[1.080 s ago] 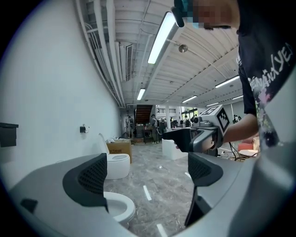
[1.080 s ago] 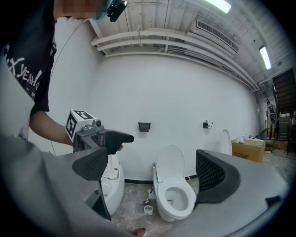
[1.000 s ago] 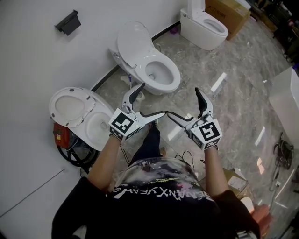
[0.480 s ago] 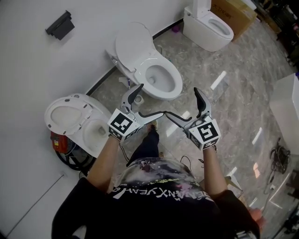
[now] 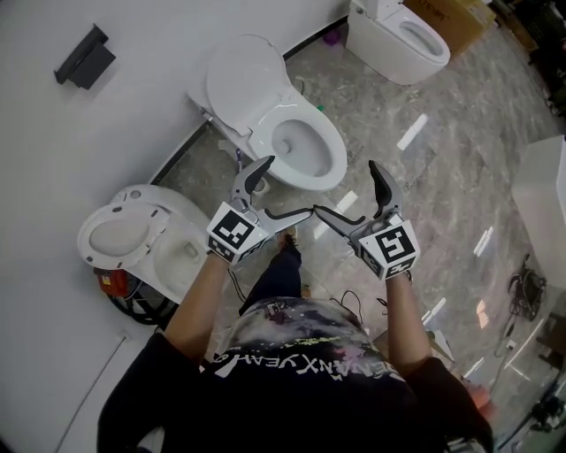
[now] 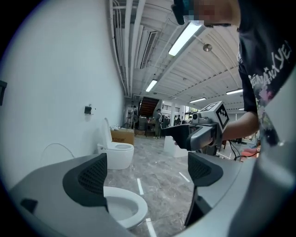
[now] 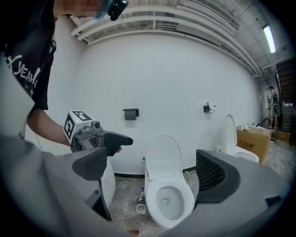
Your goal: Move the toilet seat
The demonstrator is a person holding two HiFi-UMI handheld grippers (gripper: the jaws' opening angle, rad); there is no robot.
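A white toilet [image 5: 296,146] stands against the wall with its lid [image 5: 243,84] raised; the right gripper view shows the toilet's bowl [image 7: 170,200] and upright lid [image 7: 163,155] straight ahead. To its left is a second toilet [image 5: 181,252] with its seat ring [image 5: 113,237] tipped up. My left gripper [image 5: 283,188] is open and empty, held in the air near the middle toilet's front rim [image 6: 127,206]. My right gripper [image 5: 349,190] is open too, empty, level with it. The two point toward each other, a short gap apart.
A third toilet [image 5: 400,37] stands further along the wall, with a cardboard box [image 5: 455,18] beside it. A toilet brush [image 7: 140,206] sits by the middle toilet's base. A black holder [image 5: 84,56] hangs on the wall. Cables and a red object [image 5: 110,281] lie by the left toilet.
The head view has shifted so the toilets sit a little higher and further left in the frame. Both grippers stay open and hold nearly the same pose.
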